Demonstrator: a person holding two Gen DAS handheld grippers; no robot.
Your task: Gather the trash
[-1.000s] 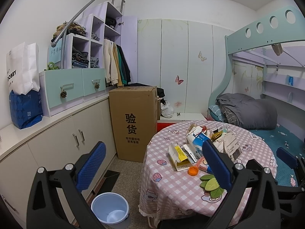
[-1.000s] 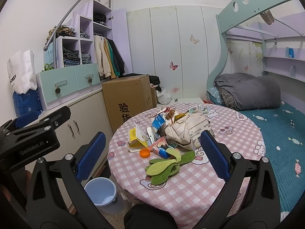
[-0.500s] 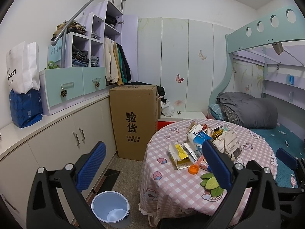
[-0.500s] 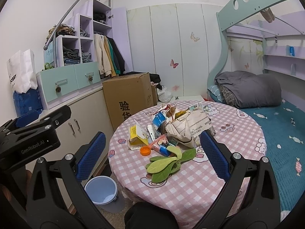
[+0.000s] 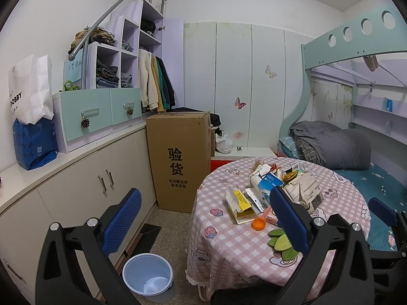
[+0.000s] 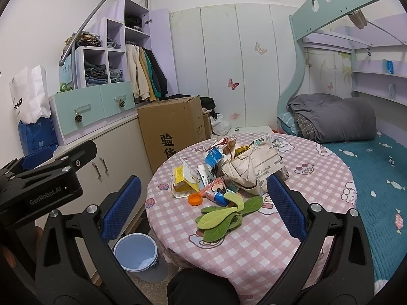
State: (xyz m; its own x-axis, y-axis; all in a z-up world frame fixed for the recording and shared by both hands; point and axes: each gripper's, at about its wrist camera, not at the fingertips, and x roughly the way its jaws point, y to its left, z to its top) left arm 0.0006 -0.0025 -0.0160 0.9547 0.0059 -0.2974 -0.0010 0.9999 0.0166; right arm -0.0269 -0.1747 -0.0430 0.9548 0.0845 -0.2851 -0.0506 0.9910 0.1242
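A round table [image 6: 254,249] with a pink checked cloth carries the trash pile [image 6: 229,170] at its centre; a blue bin [image 5: 147,274] stands on the floor beside the table; green leaves [image 6: 223,216] lie just before the pile; left gripper [image 5: 203,218] and right gripper [image 6: 201,203] are both spread wide, holding nothing.

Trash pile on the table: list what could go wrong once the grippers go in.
The green leaves lie loose nearest the edge; a grab could sweep them onto the floor. The orange cap is small and flat, hard to pinch. The bin sits low beside the table, so dropped pieces may miss it.
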